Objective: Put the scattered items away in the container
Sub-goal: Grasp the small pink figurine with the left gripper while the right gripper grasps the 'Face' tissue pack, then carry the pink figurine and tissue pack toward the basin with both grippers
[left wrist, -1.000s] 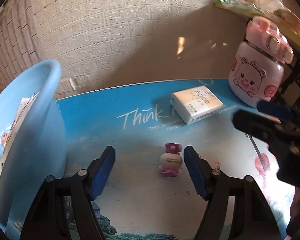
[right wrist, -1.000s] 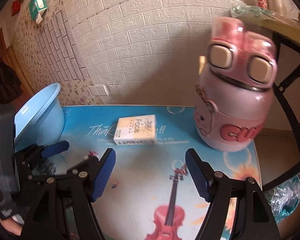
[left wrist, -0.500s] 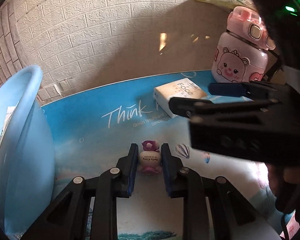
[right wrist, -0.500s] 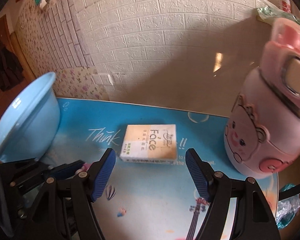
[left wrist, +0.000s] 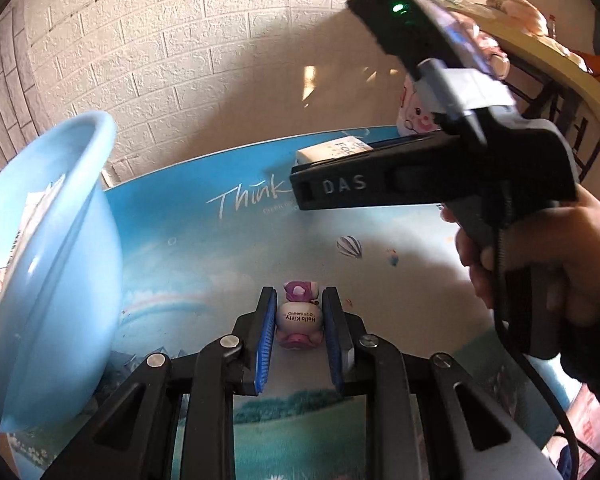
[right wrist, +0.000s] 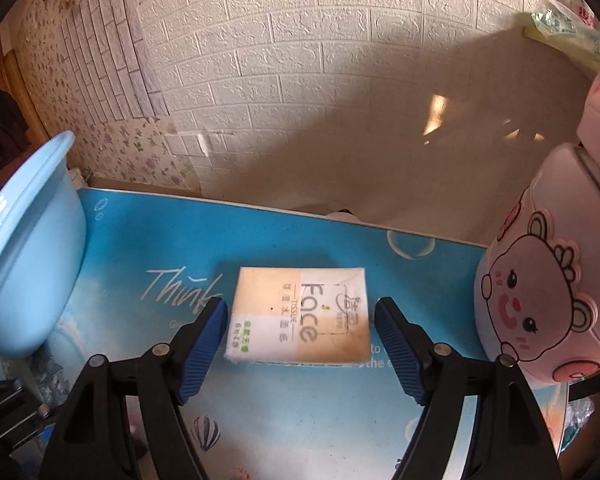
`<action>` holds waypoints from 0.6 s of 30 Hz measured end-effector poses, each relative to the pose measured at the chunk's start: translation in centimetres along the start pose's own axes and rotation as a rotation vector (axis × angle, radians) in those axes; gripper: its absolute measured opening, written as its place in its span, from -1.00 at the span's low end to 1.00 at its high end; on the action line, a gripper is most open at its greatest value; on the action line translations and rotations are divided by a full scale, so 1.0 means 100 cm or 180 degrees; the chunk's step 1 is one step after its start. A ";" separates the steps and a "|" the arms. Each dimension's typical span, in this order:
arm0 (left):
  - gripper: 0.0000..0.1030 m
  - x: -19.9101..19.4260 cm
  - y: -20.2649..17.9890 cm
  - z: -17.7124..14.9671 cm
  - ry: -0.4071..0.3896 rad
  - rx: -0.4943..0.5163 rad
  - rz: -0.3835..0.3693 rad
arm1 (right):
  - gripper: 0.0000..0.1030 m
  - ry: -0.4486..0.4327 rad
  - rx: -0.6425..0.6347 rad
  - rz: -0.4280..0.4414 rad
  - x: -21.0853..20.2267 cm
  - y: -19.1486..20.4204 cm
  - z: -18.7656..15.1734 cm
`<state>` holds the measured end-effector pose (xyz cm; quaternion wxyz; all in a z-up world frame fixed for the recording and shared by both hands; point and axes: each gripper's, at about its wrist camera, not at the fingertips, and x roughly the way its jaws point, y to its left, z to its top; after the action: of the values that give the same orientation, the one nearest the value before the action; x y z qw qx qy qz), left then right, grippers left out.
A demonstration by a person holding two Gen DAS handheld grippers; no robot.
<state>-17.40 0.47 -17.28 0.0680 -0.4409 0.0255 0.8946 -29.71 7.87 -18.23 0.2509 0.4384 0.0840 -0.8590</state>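
My left gripper [left wrist: 299,322] is shut on a small pink-and-white Hello Kitty bottle [left wrist: 299,320] that stands on the blue table mat. The light blue basin [left wrist: 40,264] is just to its left, with some items inside. My right gripper [right wrist: 300,332] is open, with a jaw on each side of the near end of a Face tissue pack [right wrist: 302,314] lying flat on the mat. It does not touch the pack. The basin also shows at the left of the right wrist view [right wrist: 24,256].
A big pink bear-face bottle [right wrist: 540,280] stands at the right of the mat. A brick-pattern wall runs behind the table. A shelf with clutter [left wrist: 540,52] sits at the upper right. The right gripper's body [left wrist: 440,176] and hand cross the left wrist view.
My left gripper closed on the Hello Kitty bottle and holds it. My right gripper moved left and forward from the pink bottle to straddle the tissue pack.
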 end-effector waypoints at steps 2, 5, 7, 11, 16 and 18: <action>-0.58 -0.006 0.000 -0.001 -0.0036 -0.0016 -0.0023 | 0.31 -0.0001 -0.0087 -0.0012 -0.002 0.004 -0.003; -0.58 -0.014 0.001 -0.001 -0.0090 -0.0040 -0.0042 | 0.25 0.0028 -0.0107 0.0045 -0.010 0.005 -0.011; -0.58 -0.025 0.001 -0.007 -0.0125 -0.0040 -0.0051 | 0.25 0.0036 -0.0063 0.0089 -0.017 0.002 -0.016; -0.58 -0.042 0.004 -0.008 -0.0222 -0.0037 -0.0064 | 0.25 -0.0037 0.0015 0.0049 -0.045 0.001 -0.030; -0.58 -0.075 0.007 -0.021 -0.0322 -0.0071 -0.0075 | 0.25 -0.0199 0.0109 -0.0024 -0.092 0.004 -0.050; -0.58 -0.085 0.007 -0.025 -0.0355 -0.0071 -0.0075 | 0.25 -0.0274 0.0159 -0.0035 -0.113 0.005 -0.060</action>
<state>-10.45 -1.34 -12.10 0.0749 -0.3914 0.0064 0.9172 -19.68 13.69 -12.82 0.2384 0.4066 0.0540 -0.8803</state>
